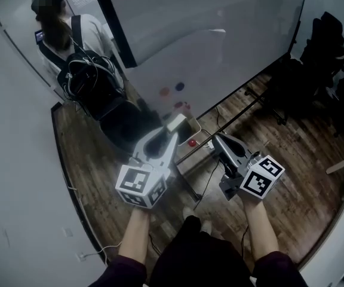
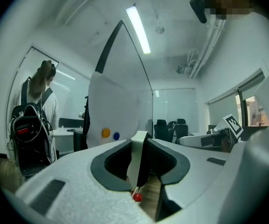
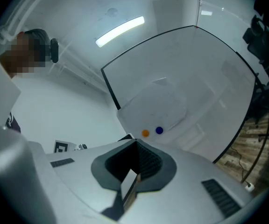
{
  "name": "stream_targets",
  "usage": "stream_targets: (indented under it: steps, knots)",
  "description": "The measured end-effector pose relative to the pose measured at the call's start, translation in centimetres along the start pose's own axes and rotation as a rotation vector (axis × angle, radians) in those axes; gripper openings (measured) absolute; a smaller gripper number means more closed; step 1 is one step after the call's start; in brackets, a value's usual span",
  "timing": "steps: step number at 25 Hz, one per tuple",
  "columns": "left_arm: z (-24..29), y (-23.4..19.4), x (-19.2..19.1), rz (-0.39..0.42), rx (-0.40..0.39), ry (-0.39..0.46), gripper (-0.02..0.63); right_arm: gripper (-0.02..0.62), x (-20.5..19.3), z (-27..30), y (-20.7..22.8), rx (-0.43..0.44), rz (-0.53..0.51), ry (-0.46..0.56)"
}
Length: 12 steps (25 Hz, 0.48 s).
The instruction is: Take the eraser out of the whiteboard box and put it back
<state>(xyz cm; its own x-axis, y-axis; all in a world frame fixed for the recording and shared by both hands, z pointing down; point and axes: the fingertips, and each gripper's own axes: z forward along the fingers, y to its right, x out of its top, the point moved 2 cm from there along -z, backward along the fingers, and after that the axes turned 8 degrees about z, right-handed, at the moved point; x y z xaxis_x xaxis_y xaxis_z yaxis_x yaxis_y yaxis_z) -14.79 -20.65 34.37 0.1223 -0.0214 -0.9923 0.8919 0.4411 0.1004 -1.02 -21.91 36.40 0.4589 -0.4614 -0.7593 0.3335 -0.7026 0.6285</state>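
Note:
My left gripper (image 1: 173, 128) is shut on the eraser (image 1: 175, 122), a pale flat block held on edge. In the left gripper view the eraser (image 2: 138, 155) is a white and black slab squeezed between the dark pads (image 2: 113, 164). It hangs just above the small open whiteboard box (image 1: 191, 126) at the foot of the whiteboard (image 1: 220, 40). A red ball-like piece (image 1: 192, 142) lies beside the box and shows low between the jaws (image 2: 137, 197). My right gripper (image 1: 216, 139) hovers right of the box, its tips (image 3: 134, 143) together and holding nothing.
A person with a black backpack (image 1: 88, 76) stands at the whiteboard's left end. Coloured magnets (image 1: 179, 86) stick to the board. Black office chairs (image 1: 333, 46) stand at the right. A cable (image 1: 205, 184) runs over the wooden floor (image 1: 303, 190) near the board's stand.

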Motion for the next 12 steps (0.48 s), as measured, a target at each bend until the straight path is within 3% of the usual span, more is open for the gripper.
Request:
stream_targets:
  steps: [12]
  knots:
    - [4.0, -1.3, -3.8, -0.006, -0.038, -0.027, 0.100, 0.003, -1.1, 1.4, 2.8, -0.035, 0.035, -0.007]
